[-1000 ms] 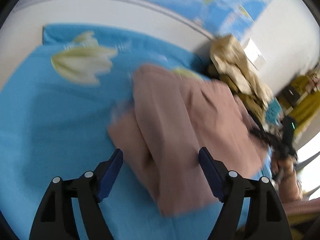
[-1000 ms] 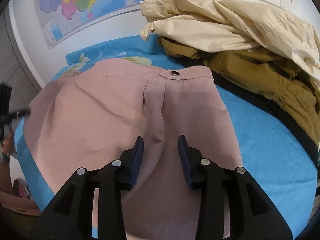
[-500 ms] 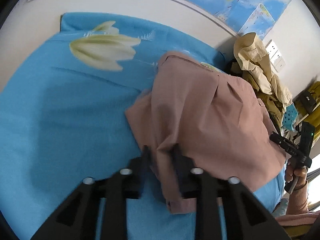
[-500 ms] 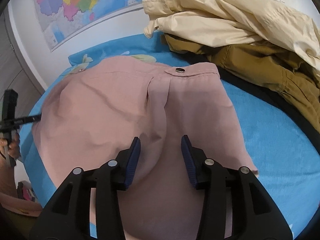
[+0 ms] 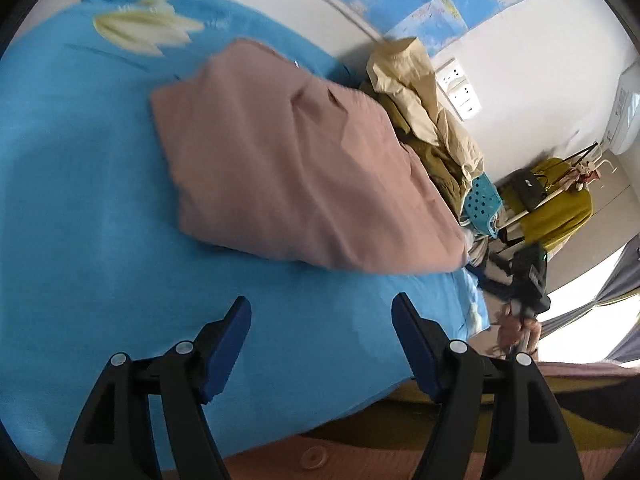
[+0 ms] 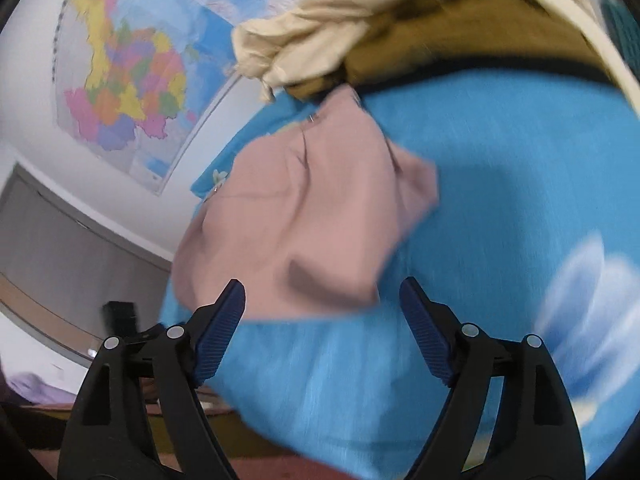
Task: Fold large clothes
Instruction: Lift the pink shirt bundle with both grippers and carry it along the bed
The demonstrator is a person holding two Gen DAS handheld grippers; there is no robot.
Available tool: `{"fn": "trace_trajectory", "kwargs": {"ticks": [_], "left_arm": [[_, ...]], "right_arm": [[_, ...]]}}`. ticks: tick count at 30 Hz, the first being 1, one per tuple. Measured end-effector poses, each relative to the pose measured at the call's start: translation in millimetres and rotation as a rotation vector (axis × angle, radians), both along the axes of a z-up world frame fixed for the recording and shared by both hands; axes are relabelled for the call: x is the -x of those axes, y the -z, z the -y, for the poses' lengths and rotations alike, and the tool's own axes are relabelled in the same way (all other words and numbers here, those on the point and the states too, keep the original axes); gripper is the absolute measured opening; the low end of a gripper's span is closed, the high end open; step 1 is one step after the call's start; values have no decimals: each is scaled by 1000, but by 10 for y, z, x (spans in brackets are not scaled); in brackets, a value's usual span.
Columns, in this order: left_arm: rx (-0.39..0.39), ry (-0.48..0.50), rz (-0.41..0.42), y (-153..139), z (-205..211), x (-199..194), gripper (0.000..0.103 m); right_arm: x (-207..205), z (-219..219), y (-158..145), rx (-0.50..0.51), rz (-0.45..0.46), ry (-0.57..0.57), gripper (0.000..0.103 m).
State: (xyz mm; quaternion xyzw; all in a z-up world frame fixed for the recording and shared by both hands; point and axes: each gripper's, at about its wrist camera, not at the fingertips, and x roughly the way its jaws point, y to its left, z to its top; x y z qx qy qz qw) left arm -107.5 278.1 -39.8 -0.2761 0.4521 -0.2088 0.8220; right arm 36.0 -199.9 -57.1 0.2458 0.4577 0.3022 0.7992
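**Pink garment folded, both grippers let go**

With jaws just opened wide and nothing between them, the left gripper (image 5: 321,318) and right gripper (image 6: 322,302) hang over the blue bedspread (image 5: 80,208). At twelve o'clock lies the pink garment (image 5: 288,168), folded into a lumpy bundle. This fold looks done; the beige jacket (image 6: 320,36) at one o'clock seems unfolded.

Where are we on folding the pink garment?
Done: the pink garment lies folded into a compact block on the blue blanket. In hand: nothing; the left hand-held gripper and right hand-held gripper have just opened, jaws empty. Left: the beige jacket and olive garment sit unfolded behind it.
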Motion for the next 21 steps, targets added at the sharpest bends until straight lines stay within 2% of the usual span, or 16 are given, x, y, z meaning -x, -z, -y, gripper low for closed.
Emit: {"fn": "trace_trajectory", "kwargs": {"ticks": [2, 5, 9, 14, 20, 21], "left_arm": [[15, 0, -22, 69, 79, -108, 70], [23, -27, -14, 74, 138, -231, 76], [81, -72, -12, 93, 140, -386, 87], [84, -128, -5, 83, 217, -601, 90], [75, -153, -4, 70, 332, -873, 94], [77, -158, -7, 75, 333, -899, 94]], "right_arm": [[67, 3, 82, -24, -34, -10, 81], [63, -140, 164, -38, -70, -46, 81], [-75, -402, 201, -28, -40, -48, 81], [-253, -709, 174, 42, 31, -13, 91], [-524, -942, 186, 44, 76, 57, 91], [-549, -951, 194, 45, 75, 61, 87]]}}
